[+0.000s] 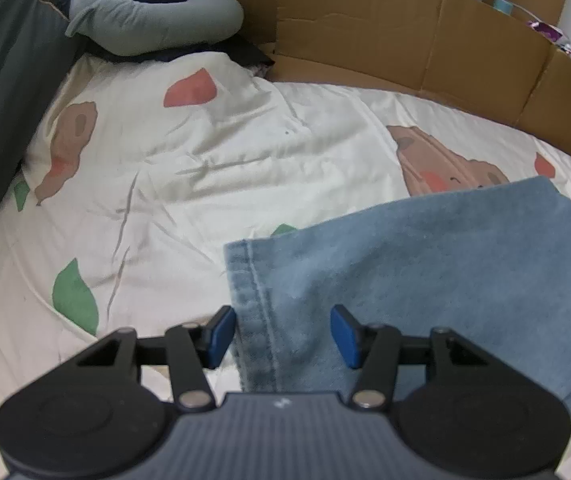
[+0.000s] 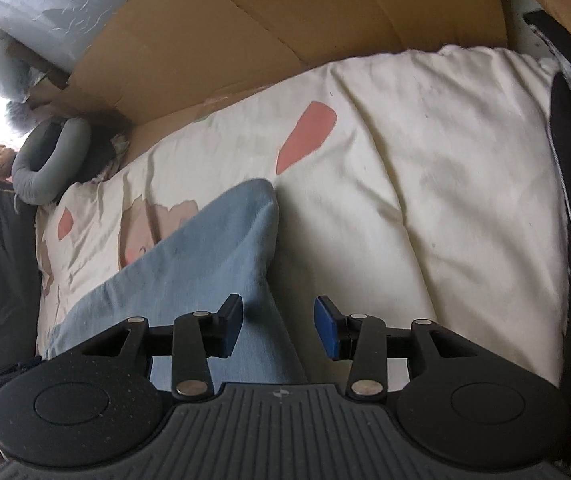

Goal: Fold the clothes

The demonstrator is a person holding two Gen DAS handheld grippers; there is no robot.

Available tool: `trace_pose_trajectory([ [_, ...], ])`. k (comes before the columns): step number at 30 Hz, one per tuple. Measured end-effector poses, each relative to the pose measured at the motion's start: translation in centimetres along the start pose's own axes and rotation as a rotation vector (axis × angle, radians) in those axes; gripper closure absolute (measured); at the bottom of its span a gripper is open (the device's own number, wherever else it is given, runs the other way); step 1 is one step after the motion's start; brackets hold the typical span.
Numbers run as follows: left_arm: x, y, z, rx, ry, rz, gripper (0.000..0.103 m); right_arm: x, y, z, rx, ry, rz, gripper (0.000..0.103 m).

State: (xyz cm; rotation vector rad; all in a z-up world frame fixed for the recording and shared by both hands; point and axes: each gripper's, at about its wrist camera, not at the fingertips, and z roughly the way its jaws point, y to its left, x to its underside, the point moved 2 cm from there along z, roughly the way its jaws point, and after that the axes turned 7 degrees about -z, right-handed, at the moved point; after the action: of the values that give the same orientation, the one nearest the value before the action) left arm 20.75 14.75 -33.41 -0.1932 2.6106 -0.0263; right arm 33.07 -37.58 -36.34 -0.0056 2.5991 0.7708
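One pair of blue jeans [image 1: 425, 272] lies on the bed quilt [image 1: 205, 160]. Left claw [image 1: 283, 336] released over its hem; right claw [image 2: 279, 330] released, nothing gripped.

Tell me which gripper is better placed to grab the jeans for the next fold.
Probably the left gripper: its open jaws straddle the stitched hem of the jeans. The right gripper is open over a plain edge.

No writing, label, brand or number can be read anywhere here. Each hand-held gripper body carries a small pale mark on its ribbed top, too small and blurred to make out as a letter or logo.
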Motion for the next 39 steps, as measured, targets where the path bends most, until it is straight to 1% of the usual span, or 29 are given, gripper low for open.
trace_pose_trajectory([
  [2,-0.4,-0.2,-0.3,0.000,0.002,0.001,0.048,0.9,-0.3,-0.5,0.003,0.007,-0.004,0.059],
  [9,-1.5,-1.4,-1.1,0.036,0.002,-0.003,0.047,4.1,-1.1,-1.6,0.010,0.025,0.025,0.059],
  [11,-1.6,-1.6,-1.0,0.050,0.009,-0.011,0.047,5.1,-0.9,-1.9,0.023,0.042,0.007,0.059],
  [12,-1.6,-1.7,-1.0,0.061,0.014,-0.017,0.044,5.6,-0.8,-1.9,0.025,0.048,0.007,0.059],
  [13,-1.6,-1.8,-1.0,0.075,0.019,-0.024,0.039,6.1,-0.8,-2.0,0.026,0.055,0.007,0.059],
  [15,-1.5,-2.0,-1.0,0.100,0.029,-0.032,0.033,7.2,-0.6,-2.2,0.028,0.068,0.007,0.059],
  [17,-1.5,-2.2,-1.1,0.109,0.033,-0.032,0.031,8.2,-0.4,-2.2,0.030,0.079,0.006,0.059],
  [19,-1.6,-2.3,-1.2,0.115,0.038,-0.034,0.028,8.8,-0.5,-2.4,0.037,0.071,0.007,0.059],
  [22,-1.7,-2.5,-1.3,0.121,0.043,-0.040,0.026,9.5,-0.8,-2.7,0.046,0.065,0.013,0.059],
  [23,-1.8,-2.6,-1.3,0.123,0.045,-0.042,0.026,9.7,-0.9,-2.7,0.049,0.068,0.016,0.057],
  [28,-1.6,-3.0,-1.5,0.129,0.050,-0.025,0.026,10.8,-1.9,-2.4,0.039,0.077,0.045,0.057],
  [32,-1.1,-3.3,-1.2,0.138,0.064,-0.015,0.026,11.1,-1.7,-1.9,0.046,0.074,0.048,0.056],
  [33,-1.0,-3.4,-1.2,0.140,0.067,-0.011,0.026,10.9,-1.8,-1.9,0.040,0.083,0.051,0.058],
  [35,-0.7,-3.6,-1.0,0.142,0.074,-0.001,0.026,10.7,-2.0,-2.3,0.015,0.094,0.074,0.068],
  [37,-0.4,-3.8,-0.9,0.141,0.080,0.004,0.026,10.5,-2.1,-2.9,-0.003,0.098,0.094,0.071],
  [39,-0.3,-3.8,-0.7,0.143,0.085,0.003,0.026,10.4,-2.2,-3.7,-0.024,0.095,0.129,0.072],
])
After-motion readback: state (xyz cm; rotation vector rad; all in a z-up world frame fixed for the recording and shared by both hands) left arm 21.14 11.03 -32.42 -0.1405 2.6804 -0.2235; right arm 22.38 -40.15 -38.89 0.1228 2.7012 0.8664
